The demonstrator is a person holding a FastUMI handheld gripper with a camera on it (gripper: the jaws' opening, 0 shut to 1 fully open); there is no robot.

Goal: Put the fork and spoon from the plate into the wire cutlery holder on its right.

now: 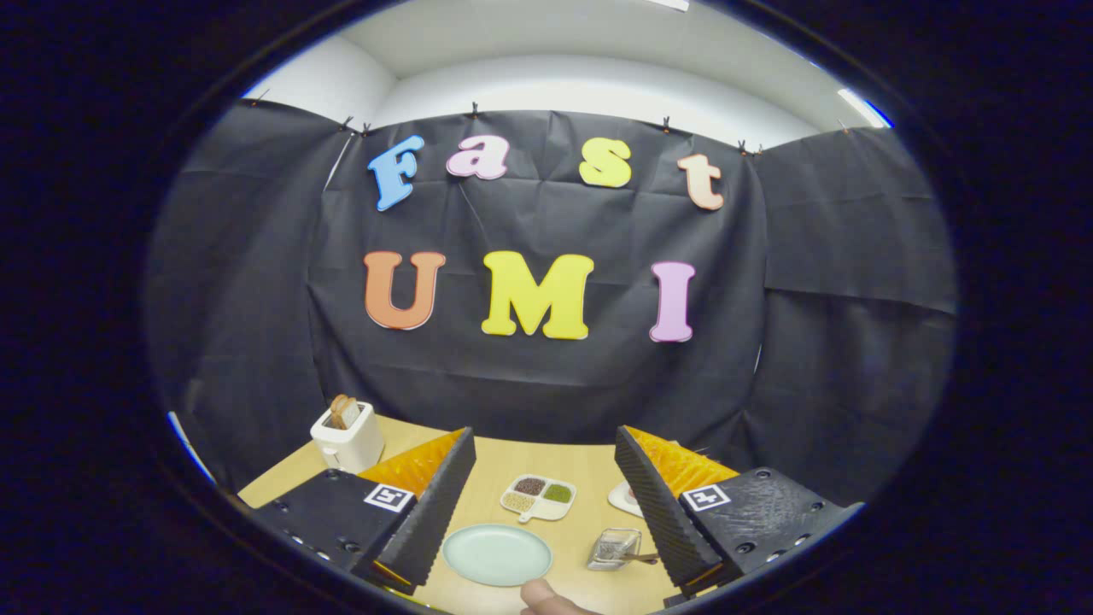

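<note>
From where I stood, the gripper (pixel 545 500) hung above the pale wooden table (pixel 589 465), its two black ribbed fingers (pixel 435 504) spread wide with nothing between them. Low in the frame, between the fingers, lay the round pale-green plate (pixel 497 554), and it looked bare; I could make out no fork or spoon on it. Just to its right stood the small wire cutlery holder (pixel 614 548), with a thin handle-like piece jutting from it toward the right finger, though it was too small to tell what it was. A fingertip (pixel 540 593) showed at the very bottom, near the plate's edge.

Beyond the plate sat a white divided dish (pixel 538 498) of grains, a white toaster (pixel 347 438) with bread at lower left, and a white object (pixel 626 498) half hidden behind the right finger.

The risk I judged: the light wire holder could tip or skid if a finger clipped it, being so close to the right finger's path.

As for writing, only square black-and-white marker tags (pixel 388 496) on the fingers; no readable brand.
</note>
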